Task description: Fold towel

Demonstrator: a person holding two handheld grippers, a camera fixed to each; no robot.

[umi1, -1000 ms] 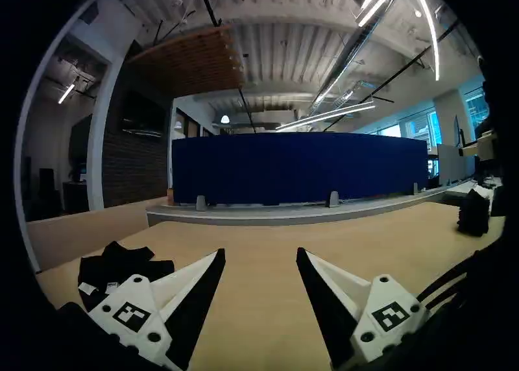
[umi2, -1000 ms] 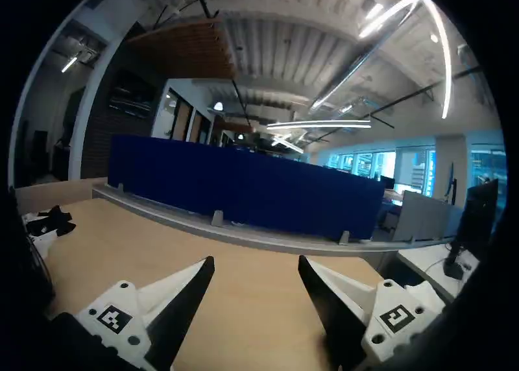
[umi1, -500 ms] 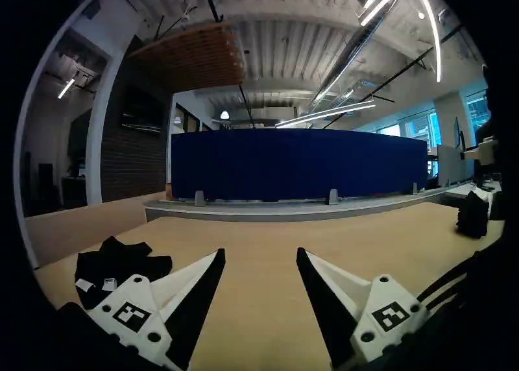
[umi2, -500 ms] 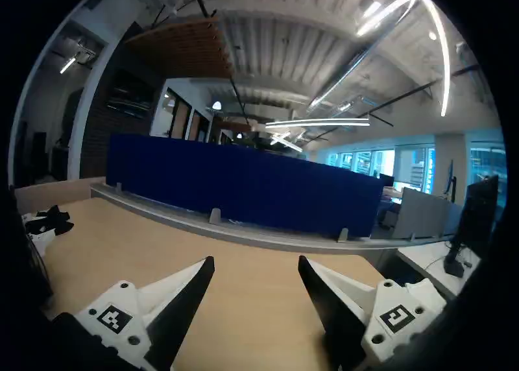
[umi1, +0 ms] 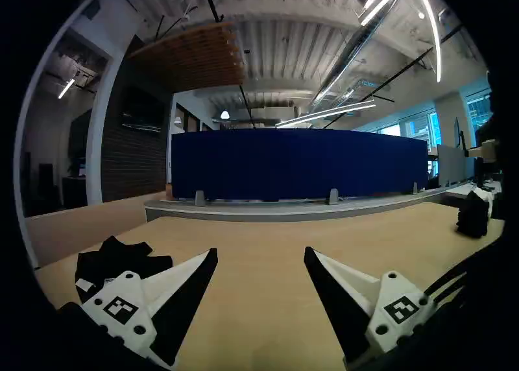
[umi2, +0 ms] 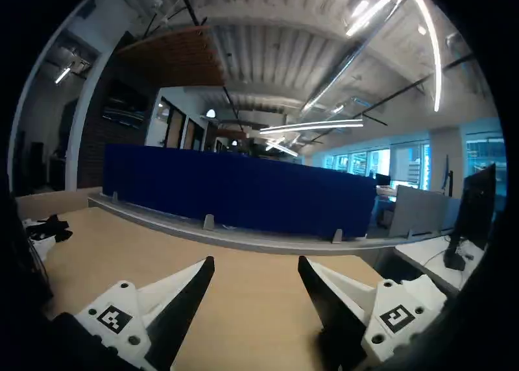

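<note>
Loosely crumpled black towel, long axis indiscernible

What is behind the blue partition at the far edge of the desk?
Above the blue partition show ceiling light strips and, toward its right end, windows. Anything at desk height directly behind it is covered by the panel.

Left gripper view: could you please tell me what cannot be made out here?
Left gripper view, black cloth: near edge hidden behind the jaws, so its full shape is unclear.
Left gripper view, dark item: small, at the right edge, partly cut off, not identifiable.
</note>
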